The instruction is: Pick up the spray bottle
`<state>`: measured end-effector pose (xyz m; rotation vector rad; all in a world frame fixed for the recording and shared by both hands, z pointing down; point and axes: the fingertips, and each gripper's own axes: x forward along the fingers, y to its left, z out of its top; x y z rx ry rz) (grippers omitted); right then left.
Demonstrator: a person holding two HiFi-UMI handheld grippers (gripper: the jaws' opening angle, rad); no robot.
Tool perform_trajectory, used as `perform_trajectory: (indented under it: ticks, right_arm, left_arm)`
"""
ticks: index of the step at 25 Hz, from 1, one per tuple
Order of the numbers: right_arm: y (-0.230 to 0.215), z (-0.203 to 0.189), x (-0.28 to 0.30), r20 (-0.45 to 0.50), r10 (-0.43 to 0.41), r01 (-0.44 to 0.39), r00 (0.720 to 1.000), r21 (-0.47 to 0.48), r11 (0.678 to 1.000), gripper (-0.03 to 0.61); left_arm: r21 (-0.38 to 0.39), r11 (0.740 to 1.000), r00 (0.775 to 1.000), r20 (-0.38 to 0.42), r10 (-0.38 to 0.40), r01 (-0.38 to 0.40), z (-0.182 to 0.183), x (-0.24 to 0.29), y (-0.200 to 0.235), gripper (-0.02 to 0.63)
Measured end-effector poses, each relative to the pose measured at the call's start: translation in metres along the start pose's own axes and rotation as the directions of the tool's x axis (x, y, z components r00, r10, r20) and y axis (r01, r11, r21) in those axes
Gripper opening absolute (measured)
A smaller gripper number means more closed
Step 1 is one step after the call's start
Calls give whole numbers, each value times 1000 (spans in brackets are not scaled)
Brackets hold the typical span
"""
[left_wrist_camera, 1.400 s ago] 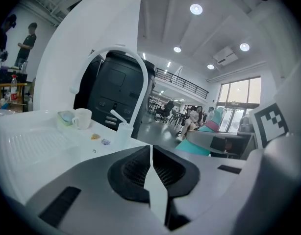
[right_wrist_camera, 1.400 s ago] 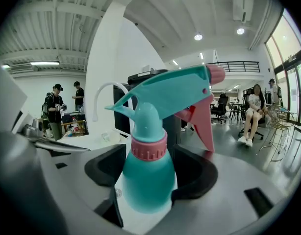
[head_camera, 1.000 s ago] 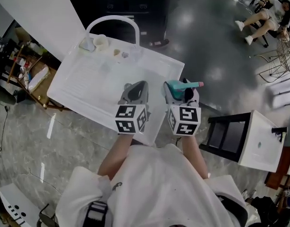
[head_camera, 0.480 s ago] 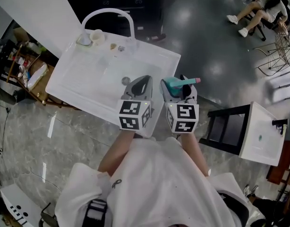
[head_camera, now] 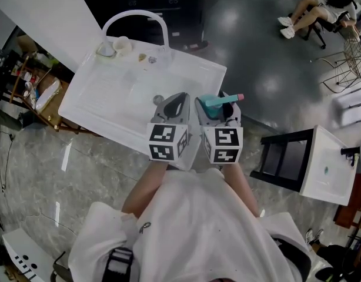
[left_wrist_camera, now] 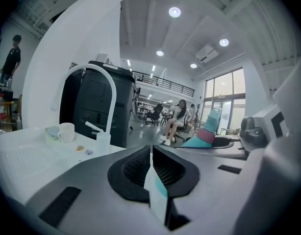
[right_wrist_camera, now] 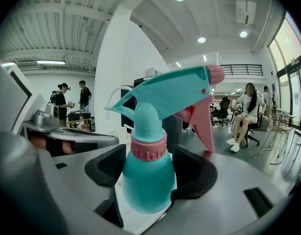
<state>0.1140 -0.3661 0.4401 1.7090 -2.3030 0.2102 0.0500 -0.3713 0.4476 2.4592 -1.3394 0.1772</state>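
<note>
A teal spray bottle (head_camera: 217,103) with a pink trigger and pink collar is held upright in my right gripper (head_camera: 216,110), lifted above the near right edge of the white sink table (head_camera: 104,107). In the right gripper view both jaws press on the bottle's (right_wrist_camera: 146,177) rounded body, with its nozzle pointing right. My left gripper (head_camera: 175,108) hangs just left of it, jaws together with nothing held. The left gripper (left_wrist_camera: 151,152) view shows the bottle's head (left_wrist_camera: 208,129) off to the right.
The sink table carries an arched white faucet (head_camera: 134,17), a cup (head_camera: 121,44) and small items at its far edge. A black stool frame (head_camera: 280,160) and a white cabinet (head_camera: 330,169) stand to the right. People (head_camera: 313,7) sit far off.
The right gripper with the bottle has drifted slightly left, closer to the left gripper. Both grippers keep their states.
</note>
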Motion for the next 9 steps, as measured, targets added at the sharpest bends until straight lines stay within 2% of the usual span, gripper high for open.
perform_trajectory:
  ticks: [9]
  right_arm:
    - [9, -6, 3, -14, 13, -14, 1000, -3, 1000, 304]
  left_arm:
    - [3, 1000, 1000, -10, 12, -12, -2, -5, 7, 35]
